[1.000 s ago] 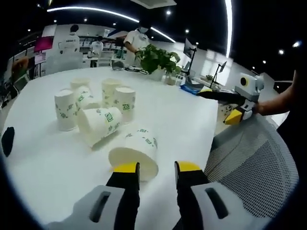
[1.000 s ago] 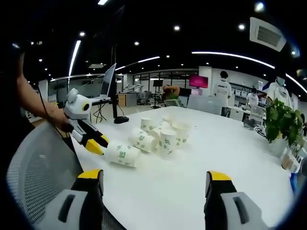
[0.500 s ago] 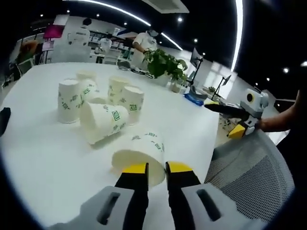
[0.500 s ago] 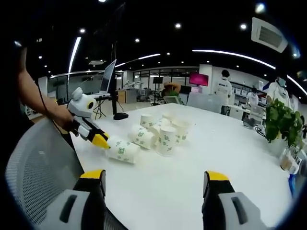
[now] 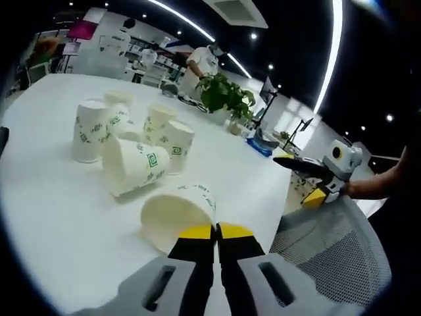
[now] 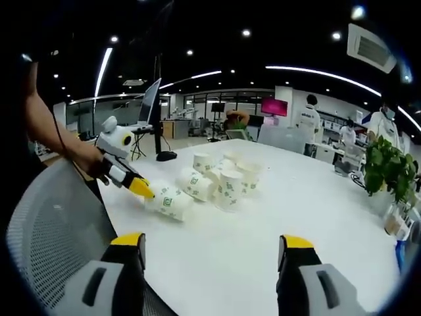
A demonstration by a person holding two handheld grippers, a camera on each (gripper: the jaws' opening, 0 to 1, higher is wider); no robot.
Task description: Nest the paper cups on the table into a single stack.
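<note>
Several white paper cups with green marks sit on the white table (image 5: 59,217). The nearest cup (image 5: 176,212) lies on its side, mouth toward me. My left gripper (image 5: 216,231) is shut on its rim; in the right gripper view the left gripper (image 6: 143,189) touches that cup (image 6: 168,201). Behind it another cup (image 5: 135,164) lies on its side among upright cups (image 5: 87,130). My right gripper (image 6: 213,242) is open with nothing between its jaws, held off the table's edge, well short of the cup cluster (image 6: 227,187). It also shows open, the right gripper (image 5: 306,180), in the left gripper view.
A grey mesh chair back (image 5: 332,240) stands by the table's near edge, between the two hands. A potted plant (image 5: 223,95) and small items stand at the far side. People stand in the background. A black object (image 5: 2,141) lies at the table's left edge.
My left jaws have closed from open onto the nearest cup's rim, and the cup has tipped slightly. The right gripper stays open and nearly still.
</note>
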